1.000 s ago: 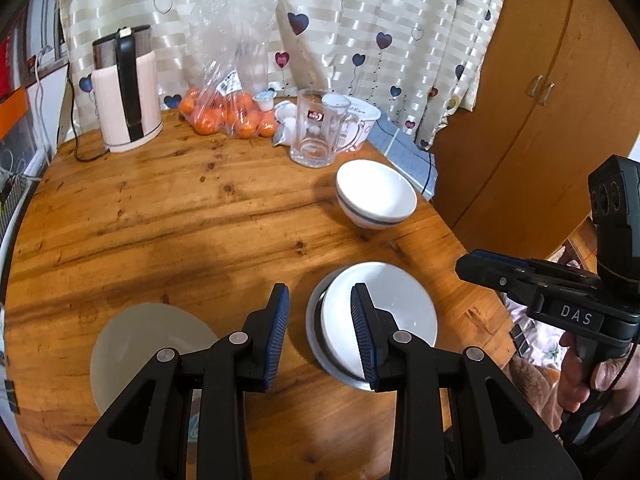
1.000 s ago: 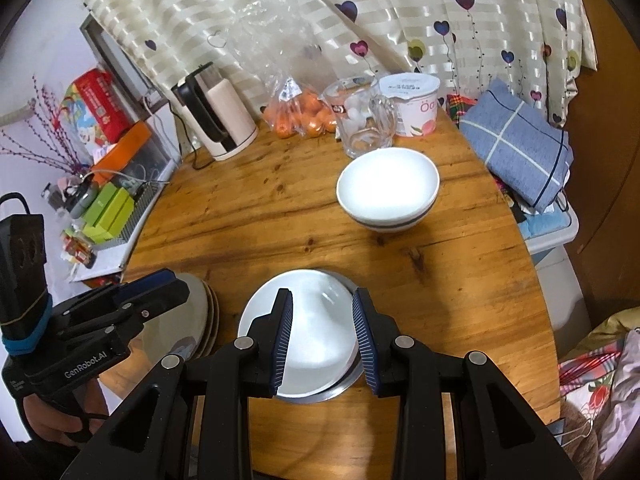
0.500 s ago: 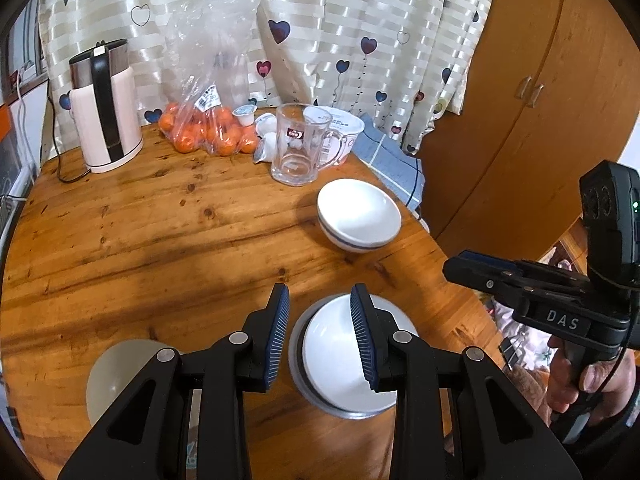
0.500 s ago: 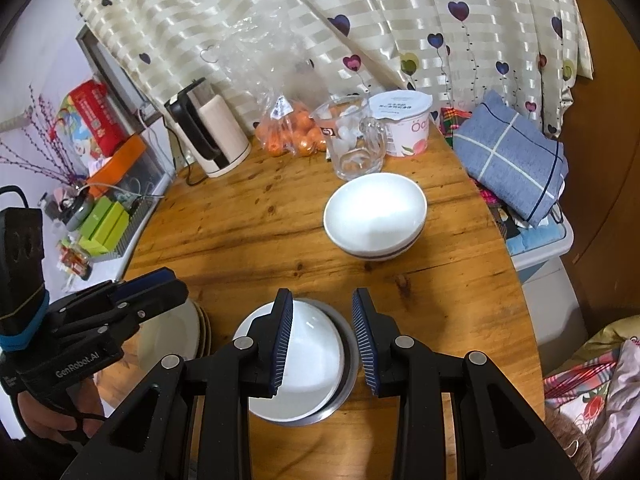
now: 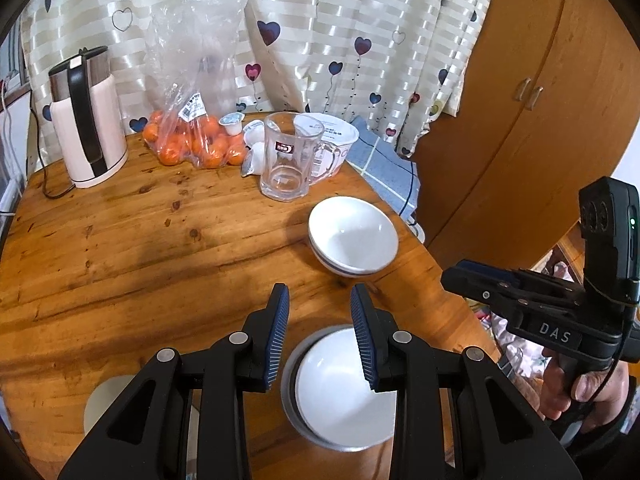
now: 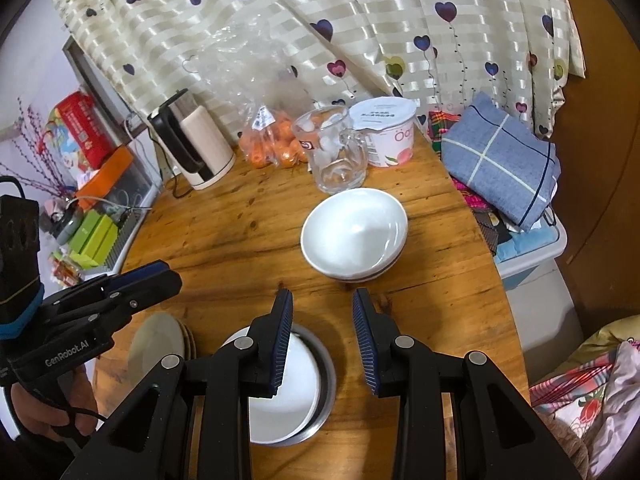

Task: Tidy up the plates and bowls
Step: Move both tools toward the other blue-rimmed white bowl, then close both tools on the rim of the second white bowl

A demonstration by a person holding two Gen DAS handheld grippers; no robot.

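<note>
A stack of white bowls (image 5: 354,236) stands on the round wooden table (image 5: 160,248); it also shows in the right wrist view (image 6: 354,236). A white bowl inside a metal dish (image 5: 340,396) sits near the front edge, under my left gripper (image 5: 320,336), which is open and empty. In the right wrist view the same bowl and dish (image 6: 290,388) lie below my right gripper (image 6: 322,336), also open and empty. A stack of pale plates (image 5: 100,408) lies front left, also seen in the right wrist view (image 6: 160,344).
At the back stand a kettle (image 5: 86,136), a bag of oranges (image 5: 192,136), a glass mug (image 5: 288,160) and a yoghurt tub (image 6: 386,132). A folded blue cloth (image 6: 500,160) lies beyond the table's right edge. A wooden cupboard (image 5: 520,100) stands at the right.
Both grippers have pulled back and risen from the bowl in the metal dish, which now lies lower in both views. Both stay open. The dishes have not moved.
</note>
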